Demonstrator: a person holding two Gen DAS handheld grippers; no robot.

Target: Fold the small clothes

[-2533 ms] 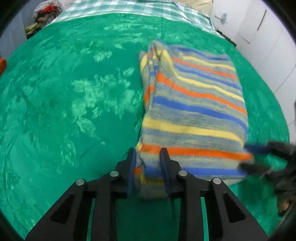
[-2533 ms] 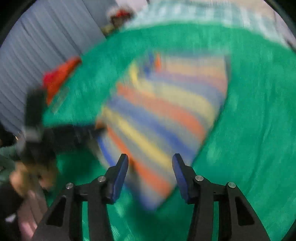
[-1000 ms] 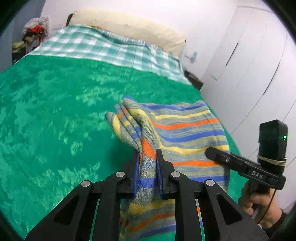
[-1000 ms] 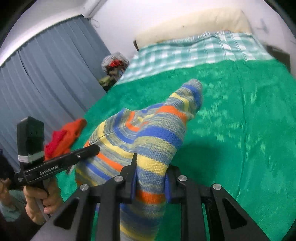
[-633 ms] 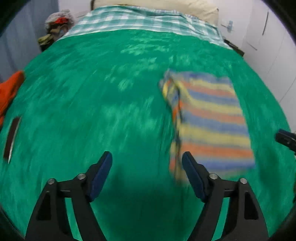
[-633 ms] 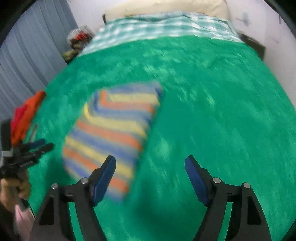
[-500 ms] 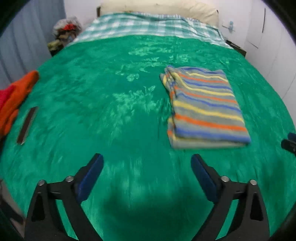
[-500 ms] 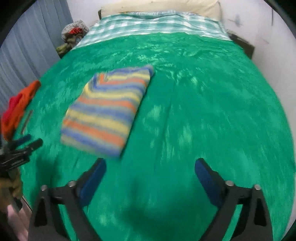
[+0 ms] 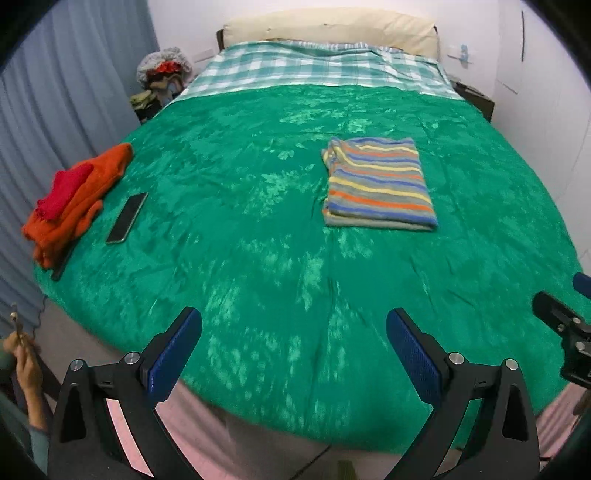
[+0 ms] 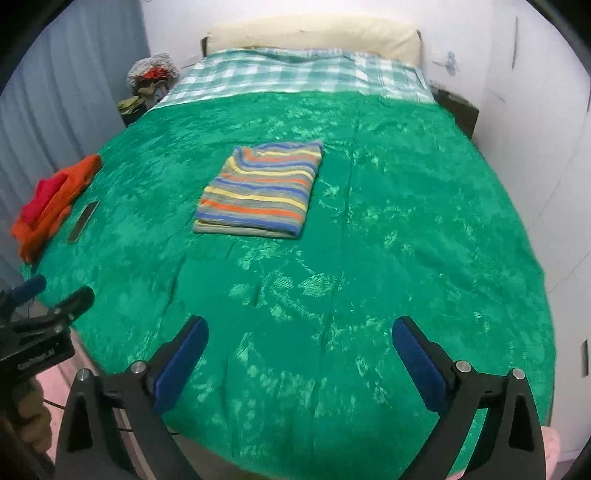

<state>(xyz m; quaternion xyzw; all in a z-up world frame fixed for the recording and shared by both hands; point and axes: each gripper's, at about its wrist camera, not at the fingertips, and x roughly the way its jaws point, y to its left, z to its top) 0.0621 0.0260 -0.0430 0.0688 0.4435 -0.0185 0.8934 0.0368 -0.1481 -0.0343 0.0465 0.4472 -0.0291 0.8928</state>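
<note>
Both my left gripper (image 9: 293,350) and right gripper (image 10: 299,358) gape wide, empty, jaws just opened; folded striped sweater (image 9: 378,186) lies mid-frame on the bed (image 9: 258,258).

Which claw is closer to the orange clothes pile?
Left. The left claw hangs open over the bed's near edge, on the side where the orange clothes pile lies. The right claw, also open, is farther over, beyond the striped sweater.

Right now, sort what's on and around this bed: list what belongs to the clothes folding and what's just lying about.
Belongs to the job:
- striped garment, folded flat on the green blanket
- orange and red clothes at the blanket's left edge
- left gripper and right gripper, both open, holding nothing

Just lying about:
- phone beside the orange pile
- heap of things beside the bed
- pillow
</note>
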